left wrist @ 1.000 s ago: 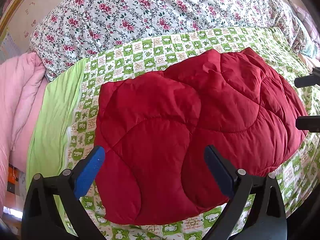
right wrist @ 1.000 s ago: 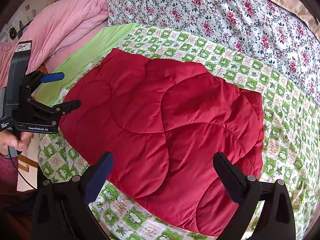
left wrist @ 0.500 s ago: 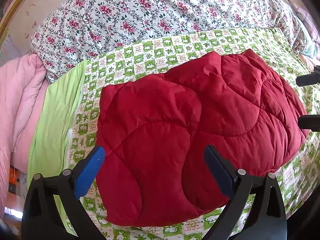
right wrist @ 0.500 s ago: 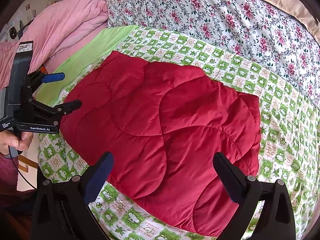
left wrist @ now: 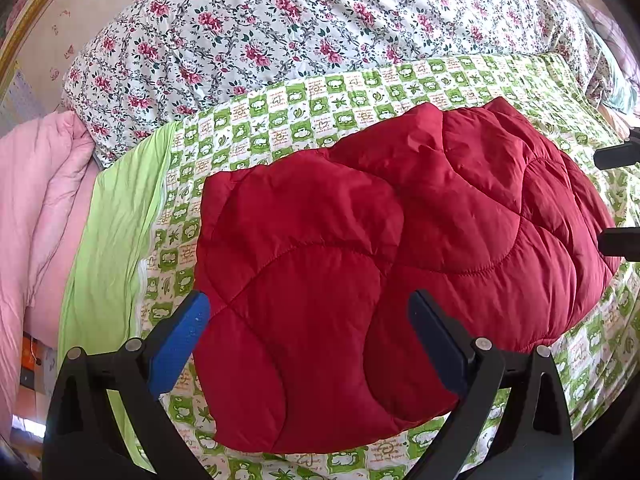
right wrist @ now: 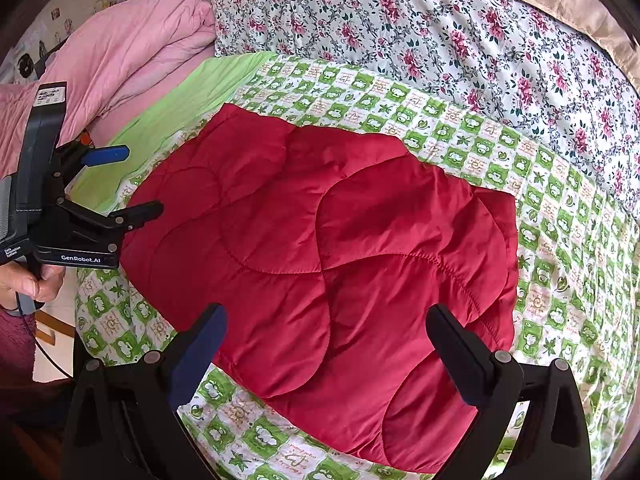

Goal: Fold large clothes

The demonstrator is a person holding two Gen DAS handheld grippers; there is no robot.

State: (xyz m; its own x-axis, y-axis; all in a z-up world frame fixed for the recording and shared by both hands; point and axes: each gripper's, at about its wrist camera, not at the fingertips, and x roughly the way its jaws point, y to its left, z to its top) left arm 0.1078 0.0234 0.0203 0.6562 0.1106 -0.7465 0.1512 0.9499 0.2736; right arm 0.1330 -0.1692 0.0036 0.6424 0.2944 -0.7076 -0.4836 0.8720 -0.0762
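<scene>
Jaws spread wide and empty on my left gripper [left wrist: 308, 336] and right gripper [right wrist: 326, 342]; the folded red quilted jacket [right wrist: 320, 256] lies on the green-checked bedspread [right wrist: 552, 208], long axis left-to-right.

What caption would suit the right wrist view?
Open right gripper and left gripper hover over a folded red quilted jacket.

jacket [left wrist: 360, 272] lies on checked sheet [left wrist: 304, 108], floral quilt [left wrist: 280, 28] behind.

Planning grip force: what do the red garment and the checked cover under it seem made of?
Red garment: likely padded synthetic shell, slight sheen, puffy stitched curves. Green checked cover: probably matte printed cotton, thin and flat; fibre uncertain.
</scene>
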